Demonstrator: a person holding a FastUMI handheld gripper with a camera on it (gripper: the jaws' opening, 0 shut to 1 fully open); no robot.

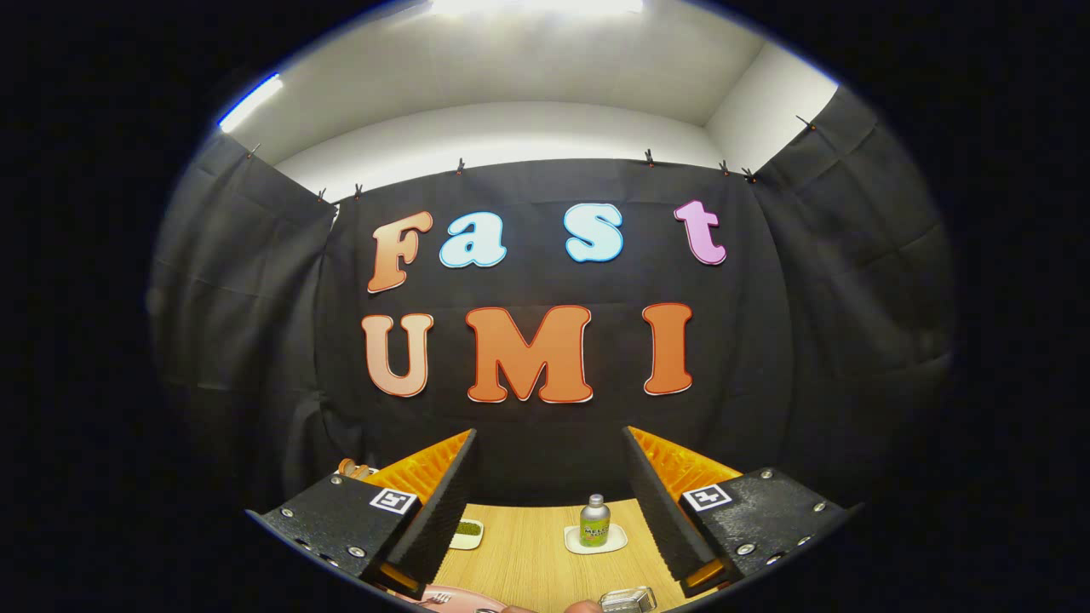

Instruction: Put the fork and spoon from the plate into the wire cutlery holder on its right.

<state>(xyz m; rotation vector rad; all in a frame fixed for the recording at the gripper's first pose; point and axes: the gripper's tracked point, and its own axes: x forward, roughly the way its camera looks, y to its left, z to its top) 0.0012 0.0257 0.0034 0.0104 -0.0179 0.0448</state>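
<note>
So the hand-held gripper (549, 511) is held up high over the wooden tabletop (532, 553), aimed mostly at the booth's back wall, with its two fingers spread wide apart and nothing between them. Totally released, not touching anything.

Out past the fingers, toward the far side of the tabletop, there's a small green bottle with a silver cap (594, 521) standing upright on a little white dish (615, 541). Off to the left of that, partly tucked behind the left finger, sits another small white dish with something green in it (467, 532).

Right down at the near side, below the fingers, you can just catch a pink plate (460, 598) with the tines of a fork (436, 598) lying on it. To the right of the plate is the top of the wire cutlery holder (628, 599). Can't make out the spoon from here.
</note>
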